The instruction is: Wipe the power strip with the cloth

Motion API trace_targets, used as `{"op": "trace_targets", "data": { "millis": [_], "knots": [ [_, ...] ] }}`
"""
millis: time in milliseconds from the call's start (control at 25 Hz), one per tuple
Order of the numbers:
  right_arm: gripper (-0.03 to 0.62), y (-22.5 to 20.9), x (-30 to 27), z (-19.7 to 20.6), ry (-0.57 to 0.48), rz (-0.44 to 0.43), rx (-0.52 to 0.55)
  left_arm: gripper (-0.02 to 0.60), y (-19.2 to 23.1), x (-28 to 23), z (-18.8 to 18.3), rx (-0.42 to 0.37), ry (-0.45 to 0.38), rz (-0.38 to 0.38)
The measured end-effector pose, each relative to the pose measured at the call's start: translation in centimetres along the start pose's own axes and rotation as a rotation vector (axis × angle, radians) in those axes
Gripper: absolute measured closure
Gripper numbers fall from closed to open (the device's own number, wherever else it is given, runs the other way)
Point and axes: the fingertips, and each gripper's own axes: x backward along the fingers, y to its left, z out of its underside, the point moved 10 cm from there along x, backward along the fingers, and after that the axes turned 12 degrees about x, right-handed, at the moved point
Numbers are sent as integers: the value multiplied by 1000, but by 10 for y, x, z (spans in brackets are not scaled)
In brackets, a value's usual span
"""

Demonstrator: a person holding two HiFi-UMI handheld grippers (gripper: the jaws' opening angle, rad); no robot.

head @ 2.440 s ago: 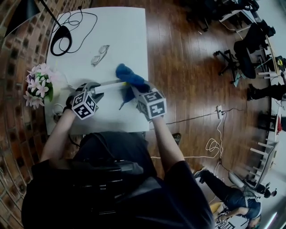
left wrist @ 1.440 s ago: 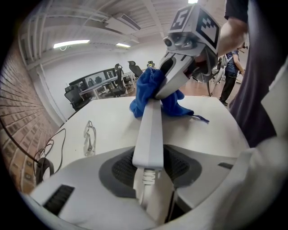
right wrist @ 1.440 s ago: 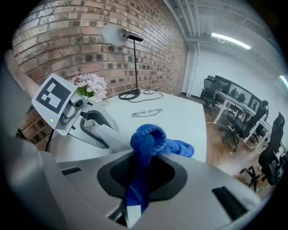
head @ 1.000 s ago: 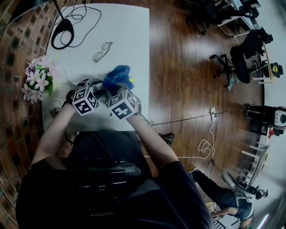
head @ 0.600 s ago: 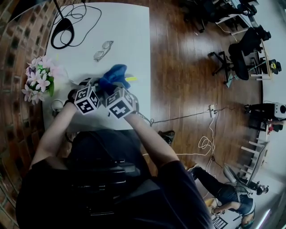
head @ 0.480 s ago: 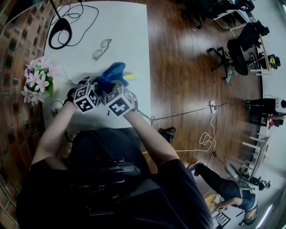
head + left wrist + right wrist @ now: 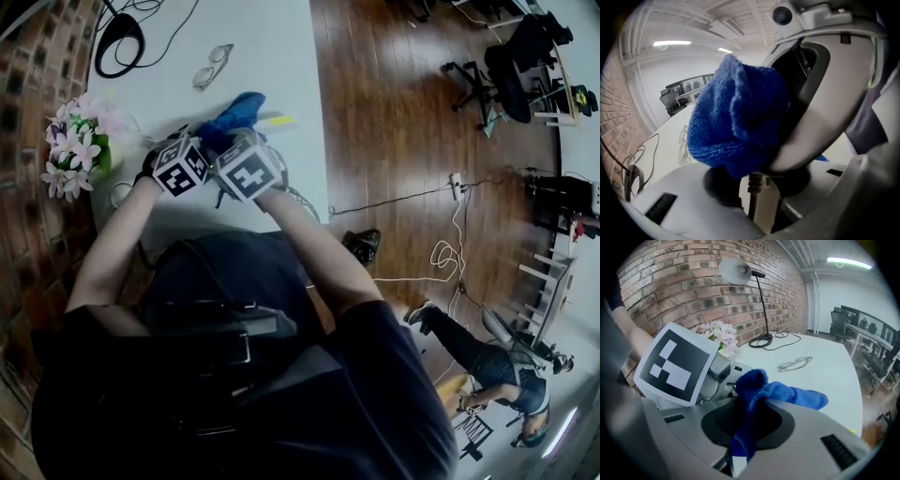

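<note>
A: Started on the left?
B: Saw flowers (image 7: 80, 141) just left of the left gripper (image 7: 759, 182), on the table (image 7: 272, 56). Found that gripper clenched on the cord end of the strip (image 7: 767, 204), with the cord (image 7: 753, 193) between its jaws.
A: Looked ahead of it?
B: Met the cloth (image 7: 736, 117) bunched right in front of those jaws, hiding the rest of the strip. Made out glasses (image 7: 211, 66) farther ahead, well apart from both grippers. Picked out a lamp (image 7: 736, 269) far ahead, left of the glasses.
A: Checked the right gripper (image 7: 746, 430)?
B: Found it close against the left one's right side, pinched tight on the cloth. Traced one blue fold down between its jaws, with the rest spilling forward past the tips.
A: Looked to its right?
B: Noticed a small yellow thing (image 7: 277, 120) ahead and slightly right of it, near the cloth's far end. Could not tell what.
</note>
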Motion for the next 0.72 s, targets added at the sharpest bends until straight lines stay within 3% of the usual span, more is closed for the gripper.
{"op": "trace_targets", "data": {
  "millis": [720],
  "knots": [
    [556,-9,6,8,-34,-17,-69,410,-4,0,0,-3,16,-22]
  ]
}}
